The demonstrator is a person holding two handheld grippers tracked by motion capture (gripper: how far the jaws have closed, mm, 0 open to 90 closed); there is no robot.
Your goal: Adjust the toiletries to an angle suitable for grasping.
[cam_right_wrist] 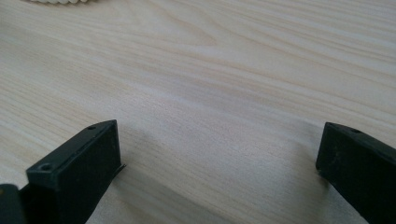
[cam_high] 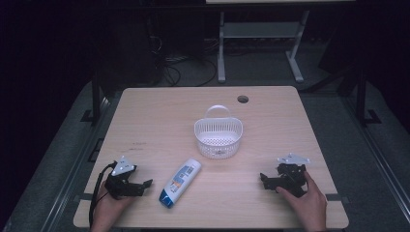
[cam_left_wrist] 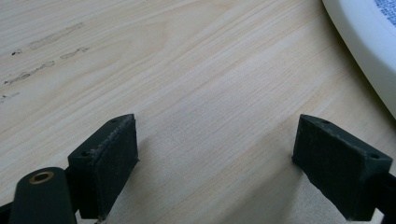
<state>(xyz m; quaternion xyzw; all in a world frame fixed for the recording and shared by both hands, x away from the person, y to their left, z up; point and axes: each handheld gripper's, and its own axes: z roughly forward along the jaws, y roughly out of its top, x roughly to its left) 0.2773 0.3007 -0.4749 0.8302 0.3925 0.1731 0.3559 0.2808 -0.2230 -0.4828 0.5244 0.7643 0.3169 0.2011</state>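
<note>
A white shampoo bottle [cam_high: 180,182] with a blue cap and a blue and orange label lies flat near the table's front, cap toward me. Its white side curves into the top right corner of the left gripper view [cam_left_wrist: 369,42]. A white plastic basket [cam_high: 218,137] with a handle stands upright at the table's middle. My left gripper [cam_high: 145,184] rests on the table left of the bottle, jaws open and apart from it [cam_left_wrist: 215,163]. My right gripper [cam_high: 263,180] rests at the front right, open with bare wood between its jaws [cam_right_wrist: 219,168].
The light wooden table [cam_high: 154,116] has a round cable hole [cam_high: 242,99] at its back right. The basket's rim [cam_right_wrist: 60,1] peeks in at the top left of the right gripper view. Dark floor, cables and a white desk frame [cam_high: 261,43] lie behind the table.
</note>
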